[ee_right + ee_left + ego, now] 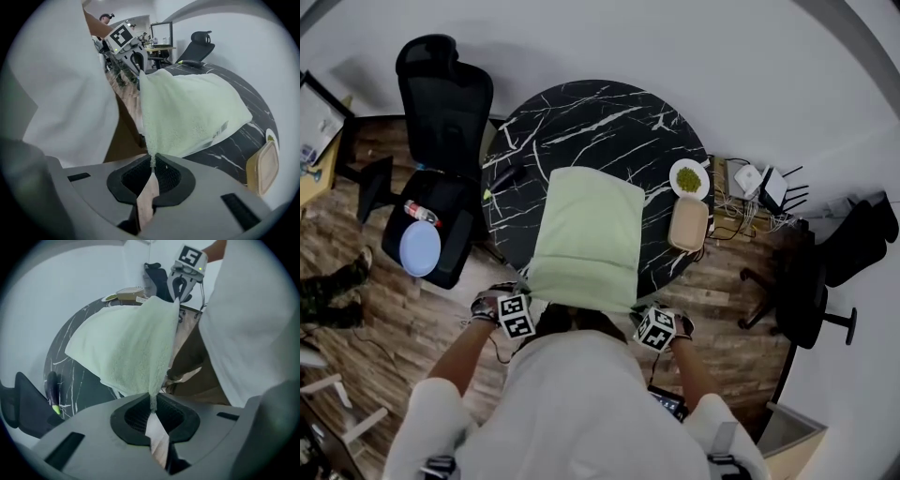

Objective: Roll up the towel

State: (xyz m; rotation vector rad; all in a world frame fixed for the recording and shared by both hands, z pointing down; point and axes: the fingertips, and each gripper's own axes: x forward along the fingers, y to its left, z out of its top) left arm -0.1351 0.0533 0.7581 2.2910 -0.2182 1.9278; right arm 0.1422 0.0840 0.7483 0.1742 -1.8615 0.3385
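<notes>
A round black desk (581,117) with white marble veining fills the middle of the head view. To its left stands a black office chair (442,103) with a pale blue disc (419,248) lying on its seat.

A pale green towel (586,234) lies on the desk, from about its centre to the edge nearest the person. The far part rests flat on the top. The near edge is raised off the desk and stretched between the two tongs.

The left tongs (152,405) are clamped together on the towel's near left corner, with the cloth pinched between the pads. The right tongs (153,161) are clamped the same way on the near right corner. Both point steeply down, close in front of the person's white shirt.

Just right of the towel, near the desk's right rim, sits a beige lidded box (688,223). Beyond it is a small white plate (689,178) holding something green. Near the left rim, apart from the towel, lies a black pen (502,179) with a yellow-green tip.
</notes>
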